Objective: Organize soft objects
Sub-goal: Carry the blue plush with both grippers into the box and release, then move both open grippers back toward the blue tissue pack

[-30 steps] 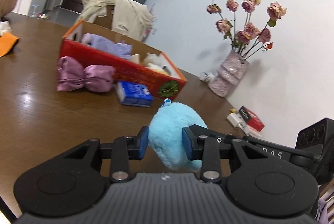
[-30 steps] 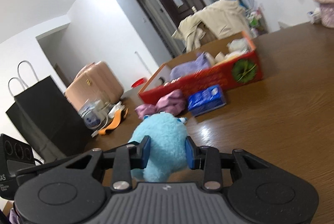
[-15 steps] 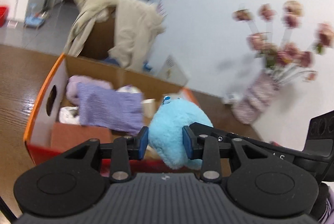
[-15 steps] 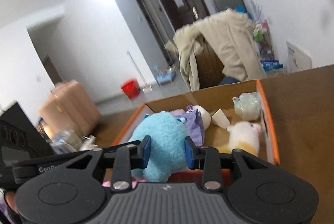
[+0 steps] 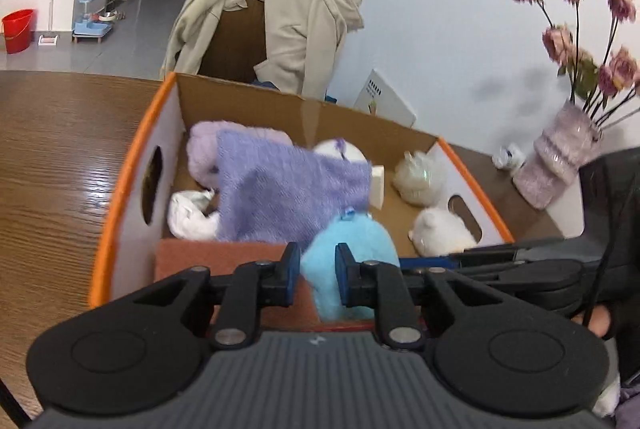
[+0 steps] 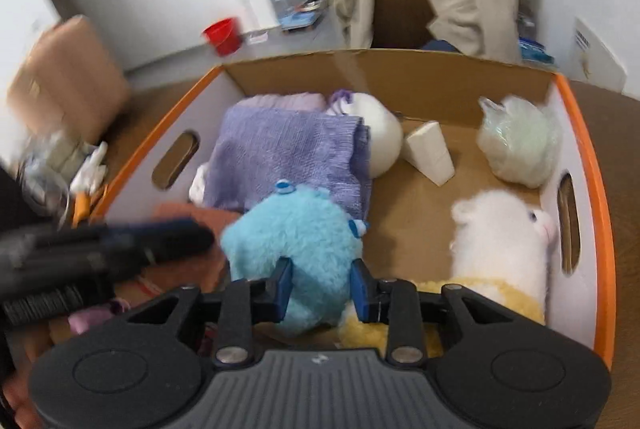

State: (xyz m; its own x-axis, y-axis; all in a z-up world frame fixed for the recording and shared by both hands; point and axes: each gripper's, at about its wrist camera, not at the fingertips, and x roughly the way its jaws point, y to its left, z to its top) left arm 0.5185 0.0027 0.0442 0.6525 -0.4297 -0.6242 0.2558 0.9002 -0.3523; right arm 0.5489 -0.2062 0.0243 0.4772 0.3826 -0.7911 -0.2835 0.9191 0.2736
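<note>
Both grippers are shut on one fluffy blue plush toy (image 5: 352, 261), which also shows in the right wrist view (image 6: 300, 249). My left gripper (image 5: 318, 273) and my right gripper (image 6: 322, 287) hold it over the near part of an open orange-rimmed cardboard box (image 5: 132, 165) (image 6: 588, 157). Inside lie a purple knitted cloth (image 5: 288, 189) (image 6: 288, 157), a white plush animal (image 6: 500, 237) (image 5: 440, 233), a white ball (image 6: 380, 137), a bagged pale item (image 6: 520, 149) and a white wedge (image 6: 428, 153).
The box stands on a brown wooden table (image 5: 52, 157). A vase of dried roses (image 5: 560, 165) stands at the right by the wall. A chair draped with a beige coat (image 5: 276, 17) is behind the box. A red bucket (image 5: 16, 29) is on the floor.
Both grippers carried the blue plush from the table up and forward over the box, then lowered it toward the box floor. The grip on it has not changed.
</note>
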